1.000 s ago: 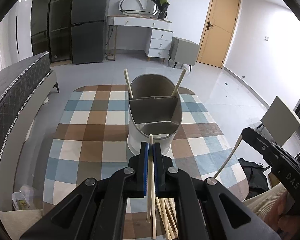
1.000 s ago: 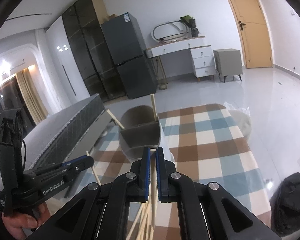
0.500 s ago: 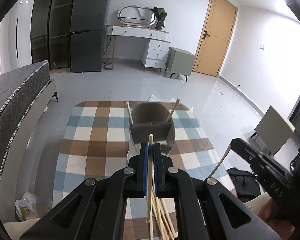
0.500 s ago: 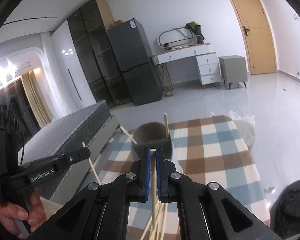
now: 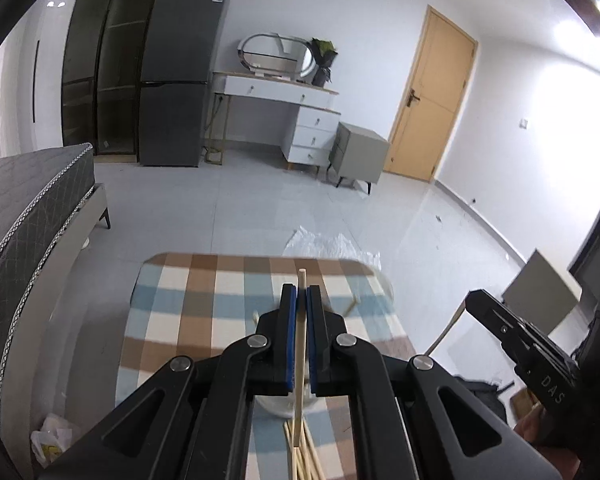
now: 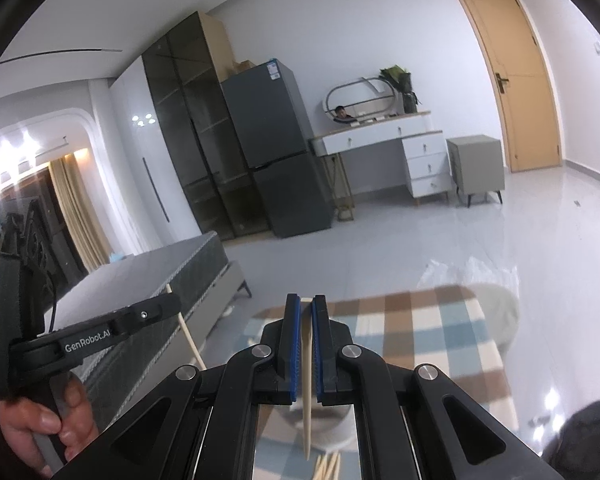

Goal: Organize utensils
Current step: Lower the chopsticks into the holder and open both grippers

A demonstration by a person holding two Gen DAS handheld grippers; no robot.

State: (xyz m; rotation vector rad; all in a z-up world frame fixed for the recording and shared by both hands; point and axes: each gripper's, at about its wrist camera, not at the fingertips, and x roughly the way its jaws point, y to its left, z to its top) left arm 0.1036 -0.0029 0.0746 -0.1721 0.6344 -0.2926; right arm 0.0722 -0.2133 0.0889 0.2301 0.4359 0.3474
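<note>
Currently the left gripper (image 5: 301, 300) is clamped on one chopstick (image 5: 300, 364), and the right gripper (image 6: 306, 312) is clamped on a second chopstick (image 6: 307, 380), both raised above the checked tablecloth (image 5: 204, 312). Loose chopsticks (image 5: 306, 458) lie below. The gripper bodies block most of the utensil holder (image 6: 320, 424). A bed (image 5: 24, 204) stands beside the table.

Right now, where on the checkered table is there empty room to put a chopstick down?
The left half of the checkered cloth, from the far edge toward the bed side, is bare. So is the right stretch in the right wrist view. It is crowded near the middle front: the white holder base and loose chopsticks lie under the tools.
</note>
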